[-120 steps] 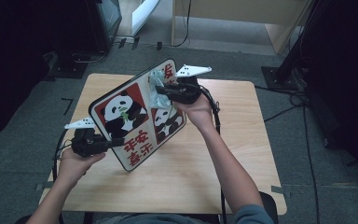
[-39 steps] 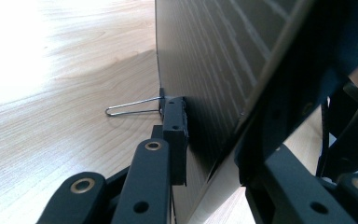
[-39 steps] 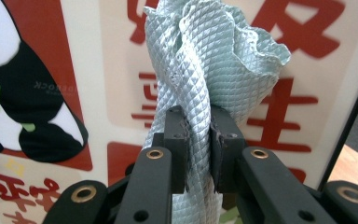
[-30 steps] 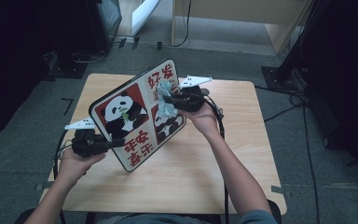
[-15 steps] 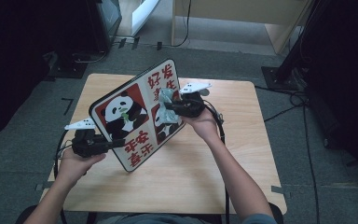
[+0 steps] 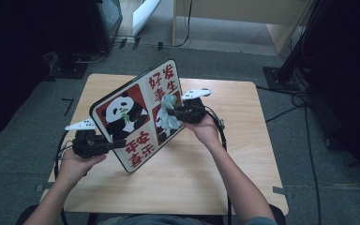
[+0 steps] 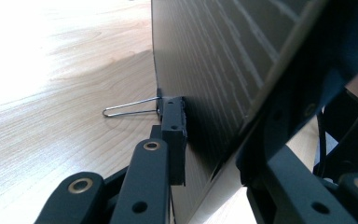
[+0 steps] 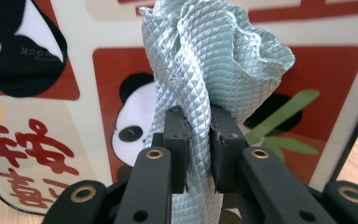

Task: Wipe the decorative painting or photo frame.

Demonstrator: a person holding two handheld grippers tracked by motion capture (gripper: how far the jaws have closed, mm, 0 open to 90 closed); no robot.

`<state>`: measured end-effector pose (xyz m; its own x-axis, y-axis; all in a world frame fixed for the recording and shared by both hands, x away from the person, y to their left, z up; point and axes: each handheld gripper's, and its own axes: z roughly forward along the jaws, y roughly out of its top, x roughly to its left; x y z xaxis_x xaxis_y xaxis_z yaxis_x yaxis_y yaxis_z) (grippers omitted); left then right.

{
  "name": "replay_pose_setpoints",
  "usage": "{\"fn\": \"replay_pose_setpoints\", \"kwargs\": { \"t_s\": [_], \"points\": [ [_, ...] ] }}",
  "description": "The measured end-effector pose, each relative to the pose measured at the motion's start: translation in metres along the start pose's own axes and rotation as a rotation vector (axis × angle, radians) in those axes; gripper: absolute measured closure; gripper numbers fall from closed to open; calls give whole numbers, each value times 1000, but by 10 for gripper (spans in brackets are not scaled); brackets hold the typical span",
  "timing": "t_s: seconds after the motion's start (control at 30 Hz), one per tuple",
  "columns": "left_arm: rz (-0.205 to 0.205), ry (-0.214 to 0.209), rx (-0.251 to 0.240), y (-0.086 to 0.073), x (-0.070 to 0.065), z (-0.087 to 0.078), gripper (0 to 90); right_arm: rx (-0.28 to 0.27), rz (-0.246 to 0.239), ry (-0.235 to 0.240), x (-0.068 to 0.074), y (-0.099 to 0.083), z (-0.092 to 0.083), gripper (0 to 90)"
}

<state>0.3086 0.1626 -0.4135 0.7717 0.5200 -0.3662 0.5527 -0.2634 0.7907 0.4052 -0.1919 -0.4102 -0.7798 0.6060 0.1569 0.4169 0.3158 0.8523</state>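
Note:
A board (image 6: pixel 140 112) printed with pandas and red characters stands tilted on edge above the wooden table (image 6: pixel 225 173). My left gripper (image 6: pixel 115 143) is shut on its lower left edge. In the left gripper view the jaws (image 7: pixel 209 130) clamp the board's dark wood-grain back (image 7: pixel 214 56). My right gripper (image 6: pixel 171 112) is shut on a bunched pale green cloth (image 6: pixel 168 115) that presses against the lower right panda panel. In the right gripper view the quilted cloth (image 8: pixel 205 60) rises from between the pads (image 8: pixel 198 140), in front of the board's face (image 8: pixel 335 70).
A thin wire loop (image 7: pixel 126 109) sticks out from the board's edge beside my left jaw, over the table top (image 7: pixel 51 93). Dark floor surrounds the table, with cables (image 6: pixel 304 108) at the right and furniture legs at the back.
My right gripper has slid the cloth down the board's face, from beside the red characters onto the lower panda panel. The left gripper and the board have kept still.

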Motion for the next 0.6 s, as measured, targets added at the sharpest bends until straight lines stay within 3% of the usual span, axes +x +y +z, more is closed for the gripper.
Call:
{"fn": "replay_pose_setpoints", "kwargs": {
  "t_s": [0.33,0.6],
  "points": [
    [0,0,1,0,0,0,751,39,42,21,-4,-12,3,797],
    [0,1,1,0,0,0,751,38,59,24,-4,-24,7,796]
  ]
}}
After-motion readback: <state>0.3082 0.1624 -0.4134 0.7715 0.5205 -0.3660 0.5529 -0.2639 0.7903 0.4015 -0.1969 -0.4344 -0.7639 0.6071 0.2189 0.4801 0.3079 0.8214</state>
